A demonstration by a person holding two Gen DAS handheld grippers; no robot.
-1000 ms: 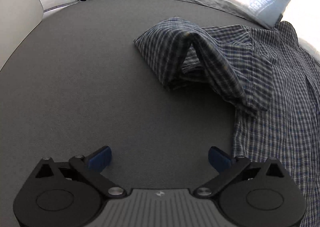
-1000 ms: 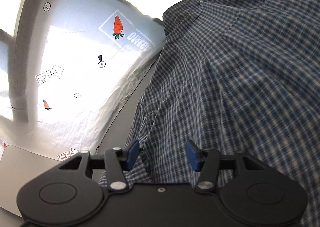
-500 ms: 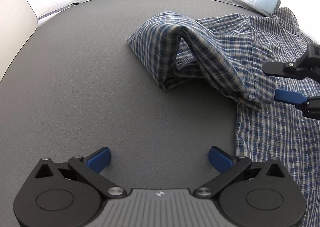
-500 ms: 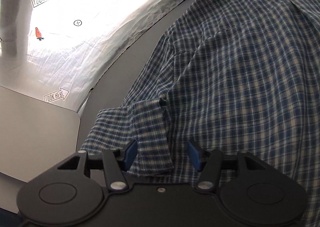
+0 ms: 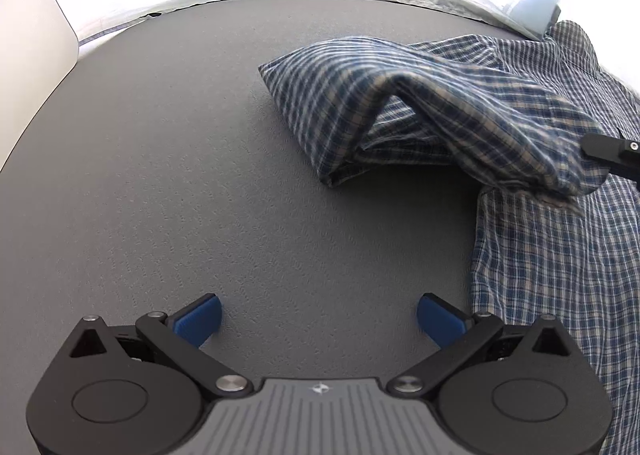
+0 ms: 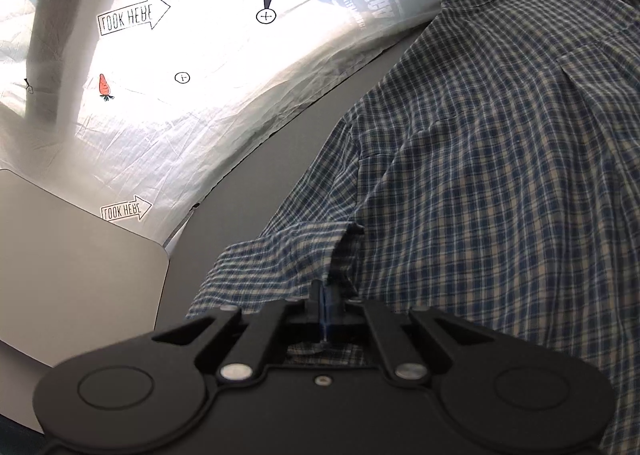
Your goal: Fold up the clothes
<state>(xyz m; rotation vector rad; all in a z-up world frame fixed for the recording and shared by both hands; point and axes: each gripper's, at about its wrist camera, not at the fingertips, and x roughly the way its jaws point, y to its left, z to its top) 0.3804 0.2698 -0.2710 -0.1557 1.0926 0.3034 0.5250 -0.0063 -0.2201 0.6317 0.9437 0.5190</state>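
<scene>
A blue and white checked shirt (image 5: 552, 255) lies on the dark grey table (image 5: 200, 159), body to the right. Its sleeve (image 5: 400, 107) arches up and over toward the body. My left gripper (image 5: 319, 321) is open and empty, low over bare table left of the shirt's edge. My right gripper (image 6: 323, 309) is shut on the sleeve cuff (image 6: 296, 251), with the shirt body (image 6: 500, 183) spread ahead of it. The right gripper's black arm also shows in the left wrist view (image 5: 612, 153) at the cuff end.
A white printed sheet (image 6: 192, 67) with carrots and "LOOK HERE" arrows lies beyond the table's far edge. A pale grey flat panel (image 6: 72, 255) sits at the table's left side, also seen in the left wrist view (image 5: 32, 47).
My right gripper came down over the sleeve cuff and closed on it. The cuff end has lifted slightly. The left gripper stayed open and nearly still.
</scene>
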